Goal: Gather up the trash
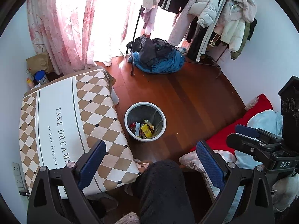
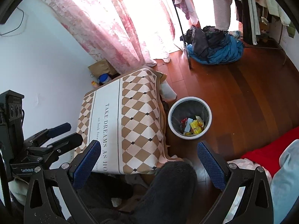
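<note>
Bedroom floor of dark red wood sets the stage, and standing on it is the trash bin (image 1: 145,121), pale-rimmed, dark-lined, with yellow and red wrappers (image 1: 146,128) lying in its bottom. From the bin outward: just beside it sits the bench (image 1: 61,123) under a diamond-patterned cloth printed "TAKE DREAMS", and nothing that looks like litter shows on that cloth. Past the bin, a heap of blue and dark clothes (image 1: 158,57) rests near a loaded garment rack (image 1: 220,18) and pink curtains (image 1: 61,26); a red blanket (image 1: 241,127) edges in on one side. Both tools are held high, well apart from the bin. The left claw (image 1: 151,165) is spread wide with nothing between its blue pads, and the right claw (image 2: 149,165) is likewise released and empty; the bin sits ahead of and below each. My read: trash is already binned, so we're late in the job or between pieces. Any next move calls for spotting a stray wrapper first, then lowering one claw onto it.
</note>
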`<state>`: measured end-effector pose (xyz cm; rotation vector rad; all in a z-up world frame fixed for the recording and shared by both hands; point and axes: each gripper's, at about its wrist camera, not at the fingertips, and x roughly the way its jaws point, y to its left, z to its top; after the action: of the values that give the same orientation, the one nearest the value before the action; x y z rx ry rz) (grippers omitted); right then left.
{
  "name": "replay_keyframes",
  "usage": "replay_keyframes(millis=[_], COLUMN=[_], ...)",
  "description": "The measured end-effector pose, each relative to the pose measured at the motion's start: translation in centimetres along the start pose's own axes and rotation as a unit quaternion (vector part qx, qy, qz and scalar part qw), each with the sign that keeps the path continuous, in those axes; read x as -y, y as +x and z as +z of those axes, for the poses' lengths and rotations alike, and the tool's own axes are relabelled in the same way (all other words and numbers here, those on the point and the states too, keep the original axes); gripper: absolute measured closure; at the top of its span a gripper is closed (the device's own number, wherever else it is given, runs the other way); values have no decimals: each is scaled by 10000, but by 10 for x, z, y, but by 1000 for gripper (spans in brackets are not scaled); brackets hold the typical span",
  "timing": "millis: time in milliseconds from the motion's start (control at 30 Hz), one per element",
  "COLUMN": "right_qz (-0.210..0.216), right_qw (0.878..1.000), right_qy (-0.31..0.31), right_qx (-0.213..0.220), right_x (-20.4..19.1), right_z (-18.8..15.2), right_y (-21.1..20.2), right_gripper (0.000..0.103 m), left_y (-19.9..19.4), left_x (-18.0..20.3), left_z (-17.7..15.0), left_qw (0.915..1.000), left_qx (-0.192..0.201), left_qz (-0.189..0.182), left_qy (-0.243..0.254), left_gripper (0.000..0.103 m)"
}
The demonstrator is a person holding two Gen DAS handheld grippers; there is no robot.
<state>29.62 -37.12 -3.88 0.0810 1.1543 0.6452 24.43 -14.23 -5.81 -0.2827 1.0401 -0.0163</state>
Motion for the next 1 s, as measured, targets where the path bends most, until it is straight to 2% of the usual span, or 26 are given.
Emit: replay_keyframes(millis=[1000], right_qz=[30], right_qw=[9996], right_qy=[-175], right_qx=[-210], right_x=[0], right_z=[3], right_y=[-7], right_gripper=[0], left_y=[-10], left_x=[-1], left_z=[1], left_qw=[9998], left_qx=[-47], left_qz=[-172], left_qy=[-61], left_gripper=[4])
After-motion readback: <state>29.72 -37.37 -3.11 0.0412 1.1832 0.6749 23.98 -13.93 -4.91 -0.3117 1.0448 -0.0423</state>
